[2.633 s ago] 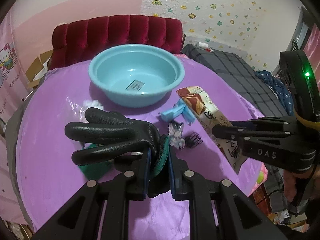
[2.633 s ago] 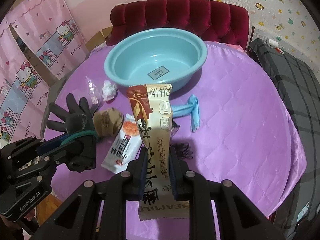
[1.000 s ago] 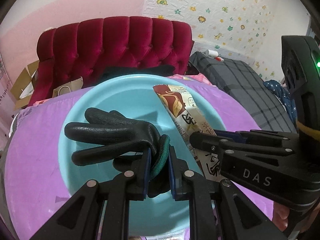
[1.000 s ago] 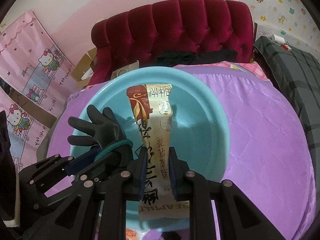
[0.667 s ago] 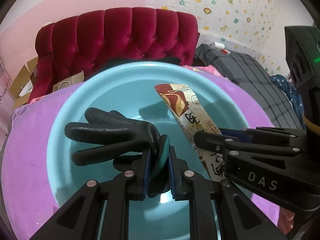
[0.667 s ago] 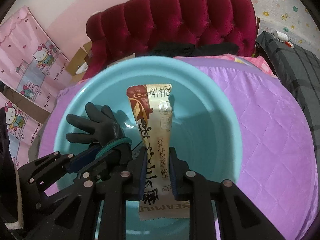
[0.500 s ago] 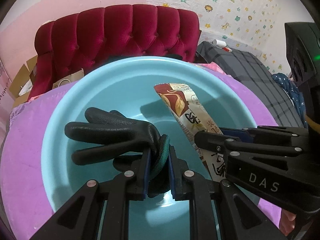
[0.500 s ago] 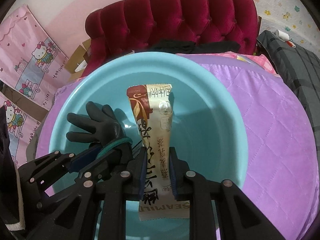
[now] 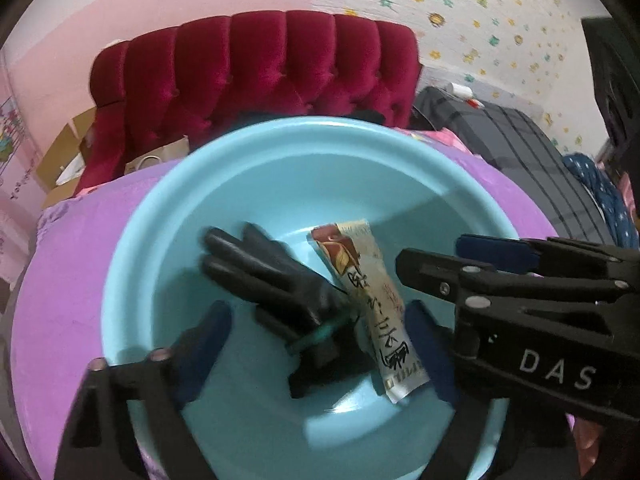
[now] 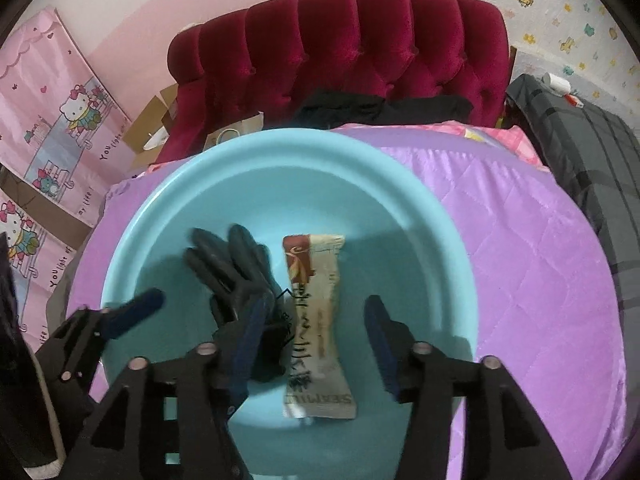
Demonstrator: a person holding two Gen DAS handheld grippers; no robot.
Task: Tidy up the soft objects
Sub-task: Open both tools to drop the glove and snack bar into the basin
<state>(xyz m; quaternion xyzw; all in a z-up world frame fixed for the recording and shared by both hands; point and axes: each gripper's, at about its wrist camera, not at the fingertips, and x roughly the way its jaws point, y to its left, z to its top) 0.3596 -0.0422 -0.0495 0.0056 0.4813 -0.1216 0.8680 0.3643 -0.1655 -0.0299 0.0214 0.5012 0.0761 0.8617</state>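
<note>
A black glove with a green cuff and a brown-and-cream snack packet lie loose in the light blue basin, both slightly blurred. My left gripper is over the basin with its jaws opening wide. The glove's cuff is between them and no pad touches it. My right gripper is also opening, with the packet free between its pads. In the right wrist view the glove lies left of the packet, inside the basin. The right gripper reaches in from the right in the left wrist view.
The basin stands on a round table with a purple quilted cover. Behind it is a red tufted seat back with dark cloth on it. Grey plaid bedding lies to the right, pink cartoon hangings and cardboard boxes to the left.
Both grippers have gone from shut to wide open. The glove and the snack packet have left the pads and dropped into the basin.
</note>
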